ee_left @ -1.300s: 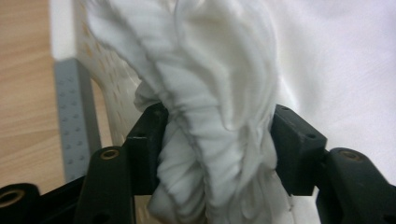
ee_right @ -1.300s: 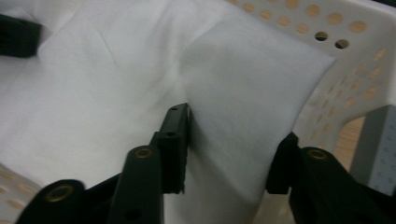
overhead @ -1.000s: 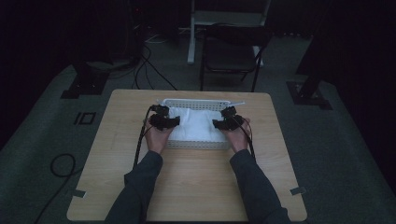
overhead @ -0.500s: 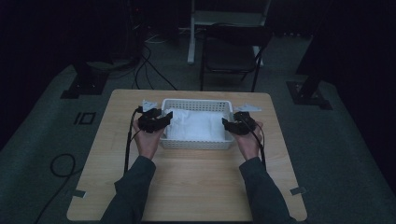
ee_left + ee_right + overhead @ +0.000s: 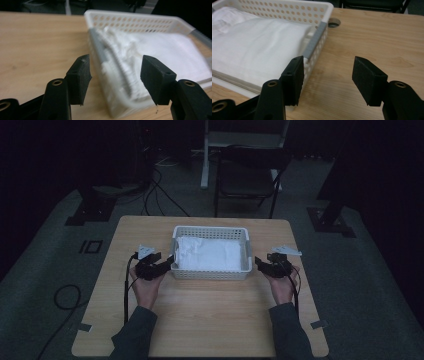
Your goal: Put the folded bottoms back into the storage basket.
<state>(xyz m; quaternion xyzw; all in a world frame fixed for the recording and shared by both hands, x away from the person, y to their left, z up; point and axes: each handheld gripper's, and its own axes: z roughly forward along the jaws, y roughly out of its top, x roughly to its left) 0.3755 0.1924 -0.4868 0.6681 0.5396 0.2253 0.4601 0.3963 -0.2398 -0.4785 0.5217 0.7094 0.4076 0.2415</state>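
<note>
Basket (image 5: 210, 271) of folded white cloth (image 5: 210, 254) sits mid-counter, toward the far edge; left gripper (image 5: 159, 267) and right gripper (image 5: 265, 266), jaws wide and empty, flank its short ends; probably best to grip both rims evenly

No text, label, brand, number or sign can be read on anything here.

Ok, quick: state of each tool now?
Left tool: open, holding nothing, at the basket corner.
Right tool: open, holding nothing.
</note>
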